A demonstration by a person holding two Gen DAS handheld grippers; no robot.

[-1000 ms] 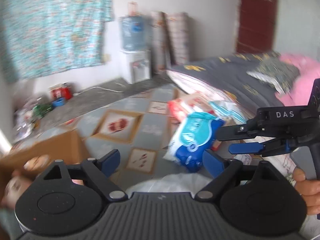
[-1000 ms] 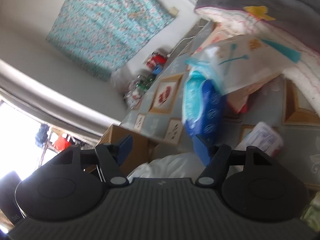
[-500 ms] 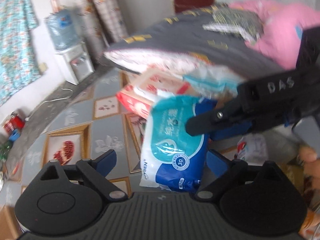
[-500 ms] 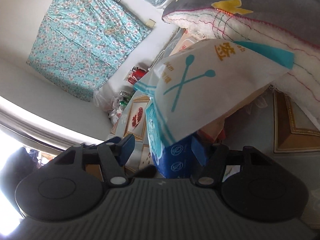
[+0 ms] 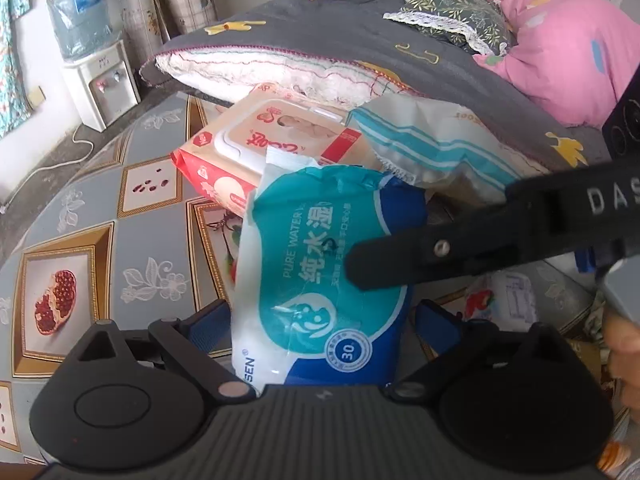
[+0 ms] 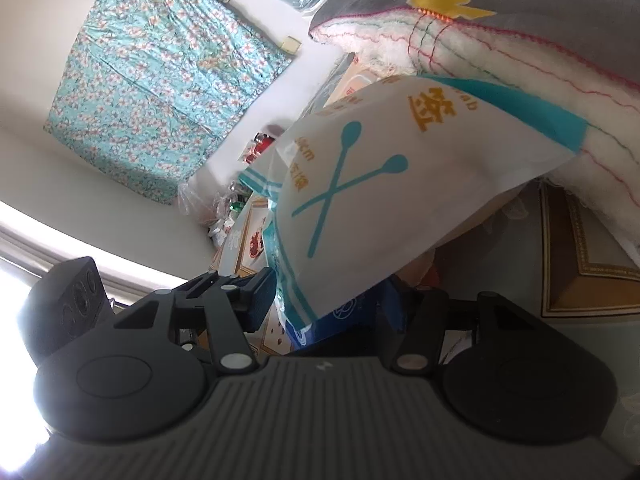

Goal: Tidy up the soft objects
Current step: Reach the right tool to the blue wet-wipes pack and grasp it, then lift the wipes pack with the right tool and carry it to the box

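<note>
Blue-and-teal wet-wipe pack (image 5: 320, 280) standing on end on the patterned floor (image 5: 132, 232), leaning back against a red-and-cream wipe pack (image 5: 256, 148) and a white cotton-swab bag with teal stripes (image 5: 420, 144); the whole pile tucked under the edge of a grey quilt (image 5: 340, 36), with a pink duvet (image 5: 560, 52) behind. Lower end of the blue pack sitting between the pads of the left gripper (image 5: 324, 324), jaws spread wide, left pad right at the pack's edge, right pad clear of it, no squeeze visible. Right gripper (image 6: 324, 300) coming in from the side, one black finger (image 5: 440, 252) lying across the pack's face; jaws partway apart and just been closing, white swab bag (image 6: 380, 184) and blue pack (image 6: 340, 316) between them, contact with the pads impossible to tell. Fingers of a hand (image 5: 624, 348) at the right edge. Water dispenser (image 5: 100, 80) by the far wall, floral curtain (image 6: 160, 80) beyond.
</note>
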